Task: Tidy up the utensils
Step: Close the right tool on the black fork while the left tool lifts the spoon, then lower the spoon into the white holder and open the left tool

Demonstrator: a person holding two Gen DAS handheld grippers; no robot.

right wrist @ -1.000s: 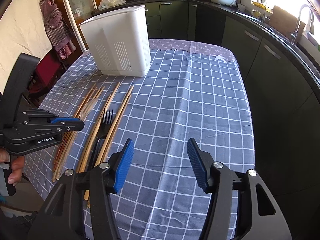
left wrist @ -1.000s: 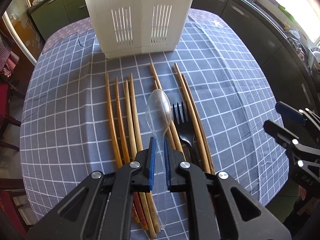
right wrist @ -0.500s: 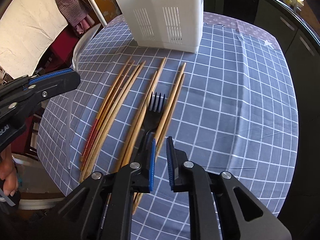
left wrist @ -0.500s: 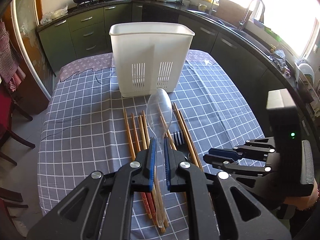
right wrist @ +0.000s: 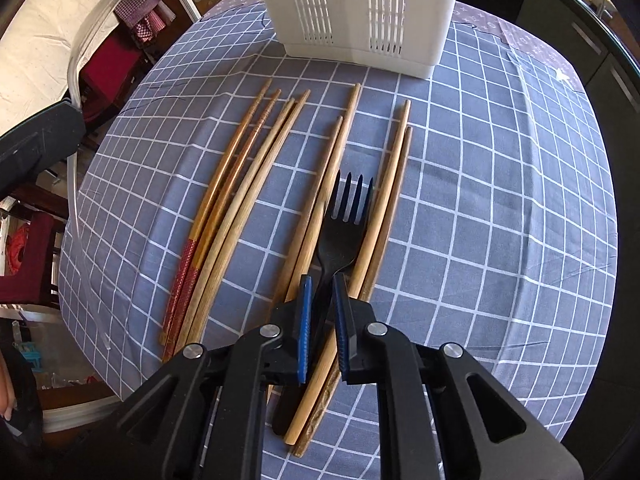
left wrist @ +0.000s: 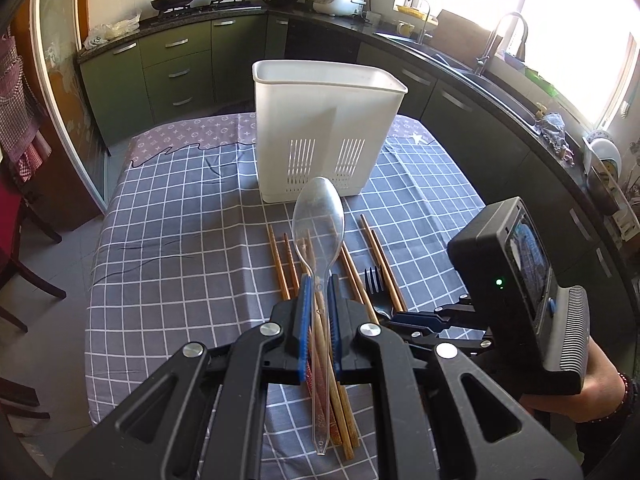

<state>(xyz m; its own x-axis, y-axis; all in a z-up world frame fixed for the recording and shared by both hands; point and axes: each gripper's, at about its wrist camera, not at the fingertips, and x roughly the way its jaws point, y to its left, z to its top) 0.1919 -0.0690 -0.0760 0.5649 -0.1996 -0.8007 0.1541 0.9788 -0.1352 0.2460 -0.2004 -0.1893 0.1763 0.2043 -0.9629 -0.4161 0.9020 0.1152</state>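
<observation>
My left gripper [left wrist: 318, 300] is shut on the handle of a clear plastic spoon [left wrist: 318, 220], held above the table with its bowl pointing at the white slotted utensil holder [left wrist: 324, 120]. Several wooden chopsticks [right wrist: 248, 184] lie side by side on the checked cloth, and a black plastic fork [right wrist: 340, 236] rests among the right-hand ones. My right gripper [right wrist: 320, 296] points steeply down over the fork's neck with its jaws nearly together. The fork's handle runs on under the left finger, and I cannot tell whether the pads touch it. The right wrist view shows the spoon [right wrist: 76, 160] at the left edge.
The holder [right wrist: 360, 8] stands at the table's far end. The grey checked tablecloth [right wrist: 500, 200] is bare to the right of the chopsticks. Dark kitchen cabinets [left wrist: 480, 128] curve round the right side. Red chairs [right wrist: 36, 248] stand at the left edge.
The left gripper has risen and drawn back with the spoon. The right gripper has shut its jaws and swung left and down, from bare cloth to over the fork.
</observation>
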